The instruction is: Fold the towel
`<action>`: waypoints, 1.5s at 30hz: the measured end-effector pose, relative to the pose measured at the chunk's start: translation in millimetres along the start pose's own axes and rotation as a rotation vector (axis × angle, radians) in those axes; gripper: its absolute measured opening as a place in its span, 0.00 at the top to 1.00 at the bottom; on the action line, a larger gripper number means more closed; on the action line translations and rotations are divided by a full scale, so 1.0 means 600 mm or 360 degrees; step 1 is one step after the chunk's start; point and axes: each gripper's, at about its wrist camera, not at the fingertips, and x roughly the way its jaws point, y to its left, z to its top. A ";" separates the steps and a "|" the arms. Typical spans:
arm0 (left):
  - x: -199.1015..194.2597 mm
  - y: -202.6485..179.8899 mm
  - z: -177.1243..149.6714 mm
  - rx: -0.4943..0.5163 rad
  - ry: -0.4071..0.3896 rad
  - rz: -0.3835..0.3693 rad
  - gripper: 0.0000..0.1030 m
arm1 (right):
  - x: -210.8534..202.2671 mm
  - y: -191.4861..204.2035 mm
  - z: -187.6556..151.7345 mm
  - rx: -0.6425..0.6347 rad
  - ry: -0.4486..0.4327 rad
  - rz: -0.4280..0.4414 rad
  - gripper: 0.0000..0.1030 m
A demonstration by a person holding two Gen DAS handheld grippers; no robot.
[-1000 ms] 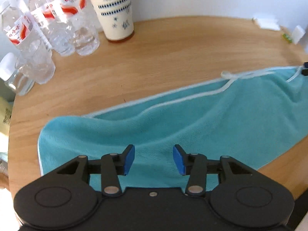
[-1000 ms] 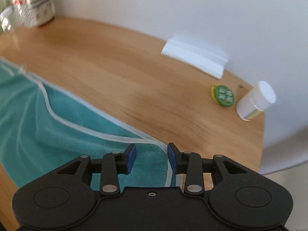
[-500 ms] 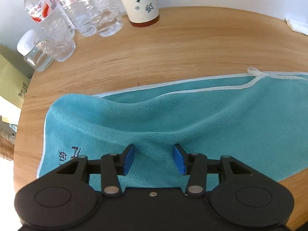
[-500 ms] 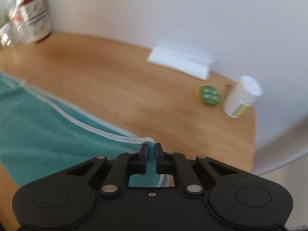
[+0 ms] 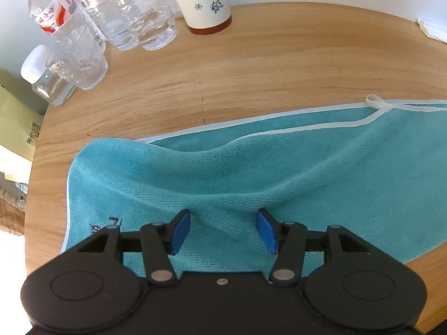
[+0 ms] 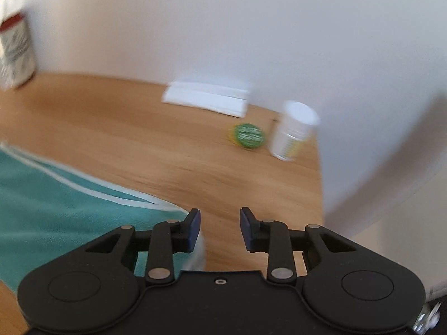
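Left wrist view: on the far left stand clear water bottles (image 5: 83, 28) with red labels. A small jar (image 5: 44, 78) with a white lid stands in front of them. Next to the bottles is a white cup (image 5: 204, 0) with blue flowers. They all stand at the back of a round wood table (image 5: 251, 64). A teal towel (image 5: 251, 173) with a white edge lies across the front of the table. It is folded over, and it has a soft bump in the middle. A little white loop (image 5: 375, 101) sticks out on its far edge. The left claw (image 5: 223, 230) hangs over the near part of the towel. Its blue tips are wide apart and hold nothing.

Right wrist view: this picture is blurry. The towel (image 6: 42, 209) is on the left, and its corner ends by the left tip of the right claw (image 6: 220, 230). That claw is open too, with only bare table between its tips. Farther back lie a white folded paper (image 6: 206, 99), a round green thing (image 6: 248, 136) and a white tub (image 6: 293, 131), near the wall.
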 end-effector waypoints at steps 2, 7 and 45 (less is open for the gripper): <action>0.001 -0.001 0.003 0.0010 0.0013 0.0011 0.44 | -0.006 -0.015 -0.023 0.0062 0.0095 0.0135 0.68; 0.001 -0.003 0.003 0.0027 0.0017 0.0014 0.43 | -0.005 -0.004 -0.069 0.0077 0.0116 0.0173 0.75; 0.003 0.015 -0.010 -0.0038 -0.0036 -0.0036 0.35 | -0.023 0.017 -0.072 0.0127 0.0050 0.0139 0.85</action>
